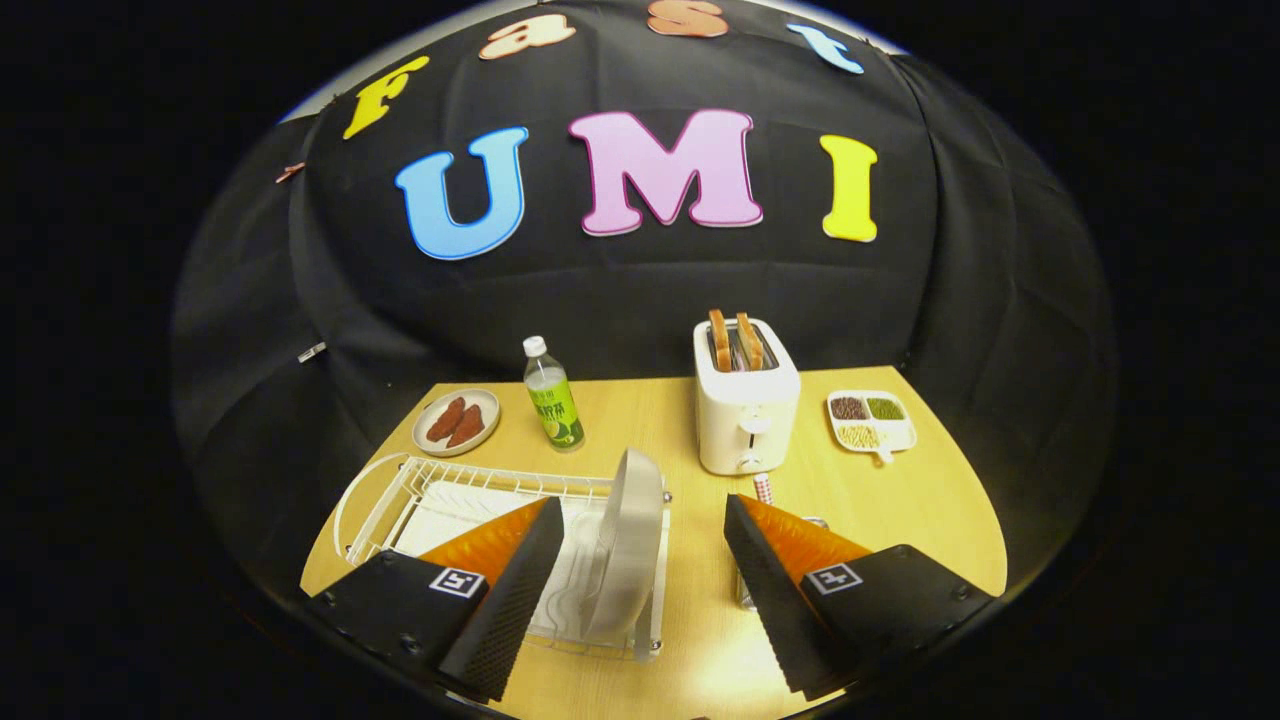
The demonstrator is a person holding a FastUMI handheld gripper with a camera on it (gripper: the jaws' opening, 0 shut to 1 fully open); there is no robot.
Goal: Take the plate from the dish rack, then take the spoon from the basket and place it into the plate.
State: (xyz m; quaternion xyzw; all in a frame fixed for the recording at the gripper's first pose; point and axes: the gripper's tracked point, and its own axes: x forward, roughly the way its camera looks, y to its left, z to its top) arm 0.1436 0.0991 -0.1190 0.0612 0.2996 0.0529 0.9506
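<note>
Wood-toned table (900, 510) fills the lower half of the frame, with black cloth behind it. At lower left a white wire rack (400, 495) holds a grey plate (630, 540) standing on edge at the rack's right end. The gripper (640, 515) is spread wide, gripping nothing: its left finger sits over the rack, just left of the plate, and its right finger is over bare table right of the plate, so the plate stands in the gap between them, closer to the left one. Behind the right finger a small part of a metal basket (745, 590) shows, with a red-and-white handle (763, 488) sticking up just above the fingertip; I cannot tell if that is the spoon. Further up, at centre, a white toaster (745, 410) carries two slices of toast. Left of it stand a bottle (553, 405) and a small dish (457, 421) with brown pieces. At right lies a divided tray (870, 420) of grains.
</note>
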